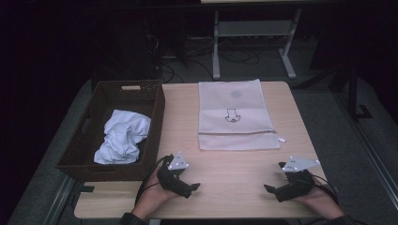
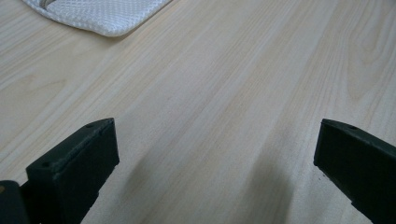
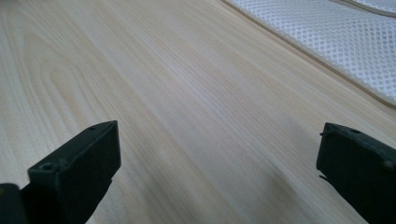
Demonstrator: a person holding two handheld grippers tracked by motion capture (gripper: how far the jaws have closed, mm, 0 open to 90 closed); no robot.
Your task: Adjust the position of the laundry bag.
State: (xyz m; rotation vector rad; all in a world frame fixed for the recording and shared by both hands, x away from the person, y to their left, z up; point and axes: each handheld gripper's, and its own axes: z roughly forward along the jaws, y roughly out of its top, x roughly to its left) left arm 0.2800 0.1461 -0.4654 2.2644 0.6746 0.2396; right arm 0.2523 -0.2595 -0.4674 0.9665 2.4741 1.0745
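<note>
From above, your left claw (image 1: 195,186) and right claw (image 1: 268,188) rest released on the pale wooden tabletop (image 1: 234,173), probably staged before reaching; the white zippered mesh laundry bag (image 1: 233,115) lies flat just beyond them, the crumpled white cloth (image 1: 121,137) in the brown woven basket (image 1: 155,140). Your left gripper view shows jaws wide over bare wood, the bag's corner (image 2: 100,16) ahead. Your right gripper view matches, mesh (image 3: 336,42) at upper right. The surrounding room is dark.

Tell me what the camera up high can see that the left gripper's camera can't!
The high view takes in the brown basket with the crumpled white cloth inside, and both hands with the left gripper and right gripper. The left gripper view gives a close look at that gripper's black fingers, spread wide with nothing between them. Both show the wooden table and the white mesh bag; the close view catches just its corner.
</note>
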